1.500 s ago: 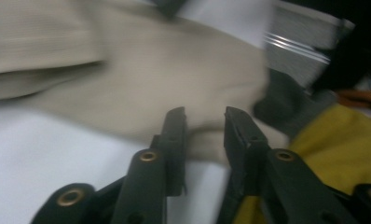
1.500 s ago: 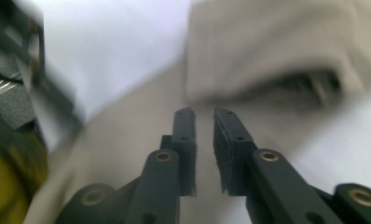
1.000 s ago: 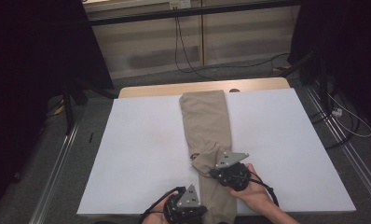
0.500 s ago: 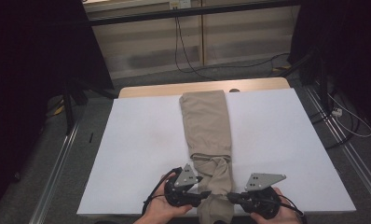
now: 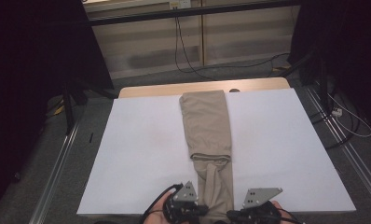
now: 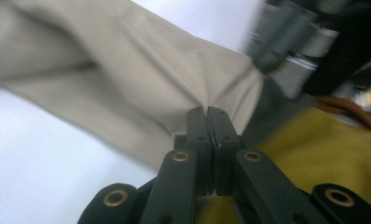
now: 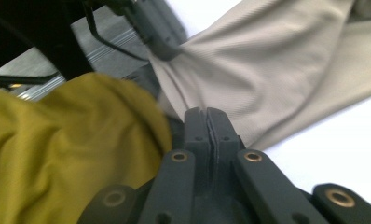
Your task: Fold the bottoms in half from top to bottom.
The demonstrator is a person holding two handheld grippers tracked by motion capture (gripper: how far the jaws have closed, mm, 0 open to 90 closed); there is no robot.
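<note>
At the near edge of the white table (image 5: 141, 154), the left gripper (image 5: 203, 211) and right gripper (image 5: 230, 215) flank the near end of one folded pair of beige trousers (image 5: 207, 126), which runs lengthwise from the far edge toward the person. From above, the pinch itself is hidden under the grey plates. Each gripper view closes that gap: the left fingers (image 6: 198, 122), which have just been opening and closing again, are pressed together on a fold of the beige cloth, and the right fingers (image 7: 196, 122) are clamped on its edge. Both gripper views also show one mustard-yellow sleeve (image 7: 58, 154) close beside the cloth
</note>
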